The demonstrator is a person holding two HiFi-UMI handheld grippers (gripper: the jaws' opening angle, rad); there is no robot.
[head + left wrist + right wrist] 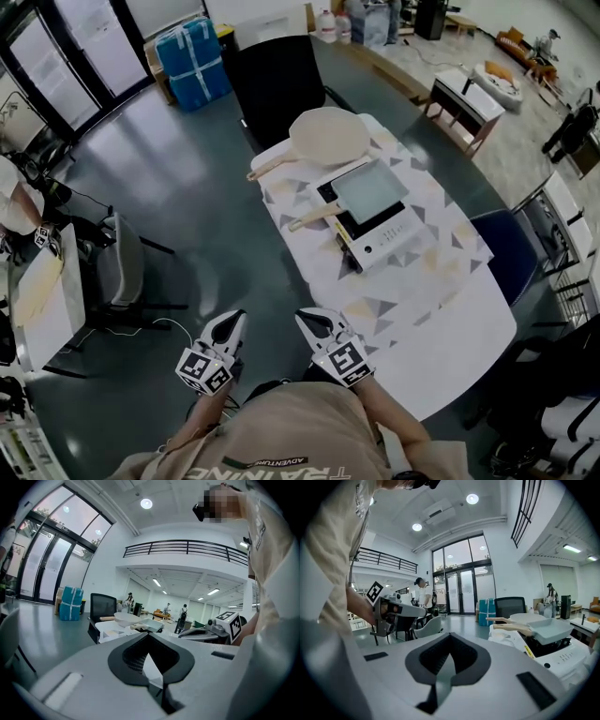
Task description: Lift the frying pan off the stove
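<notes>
pan [370,187] sits on the stove [380,236], middle of the table [450,309]; stiff, likely light, best gripped by its wooden handle [314,217]. left gripper [232,323] and right gripper [309,321] are closed, empty, off the near edge.

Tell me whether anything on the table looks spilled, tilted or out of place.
Nothing stands out. The square frying pan sits flat on the stove, the round pan lies next to it on the tablecloth, and no spill shows.
</notes>
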